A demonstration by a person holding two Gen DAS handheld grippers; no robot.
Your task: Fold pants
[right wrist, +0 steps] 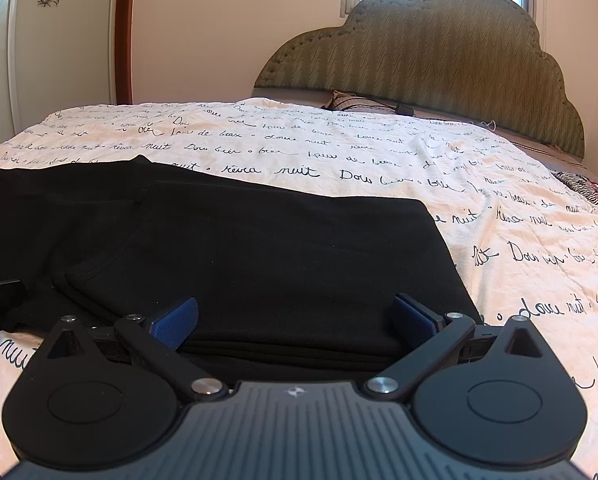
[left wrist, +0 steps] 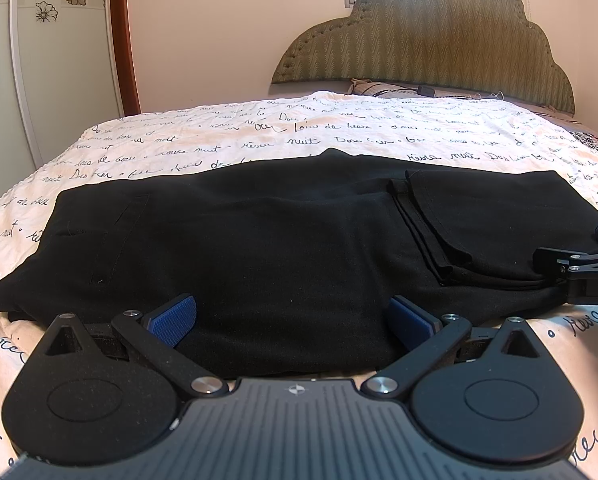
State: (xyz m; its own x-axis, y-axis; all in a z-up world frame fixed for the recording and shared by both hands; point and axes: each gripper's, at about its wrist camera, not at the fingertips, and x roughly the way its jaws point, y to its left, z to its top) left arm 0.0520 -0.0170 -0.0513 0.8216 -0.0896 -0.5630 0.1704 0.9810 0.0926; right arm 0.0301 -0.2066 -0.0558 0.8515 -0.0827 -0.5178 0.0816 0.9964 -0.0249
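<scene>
Pants (left wrist: pixel 283 240): we saw black, folded, flat on bed (left wrist: pixel 219 136) | left gripper (left wrist: pixel 293 318), right gripper (right wrist: pixel 295 320): fingers wide, empty | left view alone showed pocket seam.

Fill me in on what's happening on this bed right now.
A person is folding black pants on a bed covered by a white quilt with script lettering, using two handheld grippers. The pants already lie folded into a flat bundle. The left gripper and right gripper both sit open at the bundle's near edge, gripping nothing.
</scene>
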